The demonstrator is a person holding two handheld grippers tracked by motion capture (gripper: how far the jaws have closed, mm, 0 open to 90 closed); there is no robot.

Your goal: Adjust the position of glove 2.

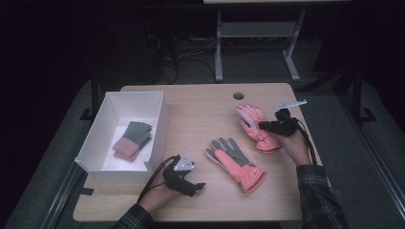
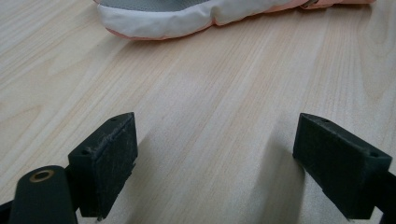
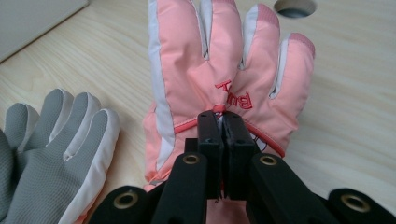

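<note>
Two pink ski gloves lie on the wooden table. One glove (image 1: 235, 163) rests palm up at the centre, its grey palm (image 3: 56, 140) showing. The other glove (image 1: 253, 125) lies back up to its right, with red lettering on its back (image 3: 196, 60). My right gripper (image 1: 261, 126) is shut on a pinch of fabric on the back of this glove (image 3: 223, 115). My left gripper (image 1: 198, 186) hovers low over bare wood near the front edge, jaws wide open with nothing between them (image 2: 217, 123). The white edge of the palm-up glove (image 2: 187, 16) lies just beyond it.
A white open box (image 1: 160, 124) stands at the table's left and holds a folded grey and pink pair of gloves (image 1: 133, 138). A round cable hole (image 1: 238, 95) sits near the far edge. A metal desk frame (image 1: 218, 47) stands behind the table.
</note>
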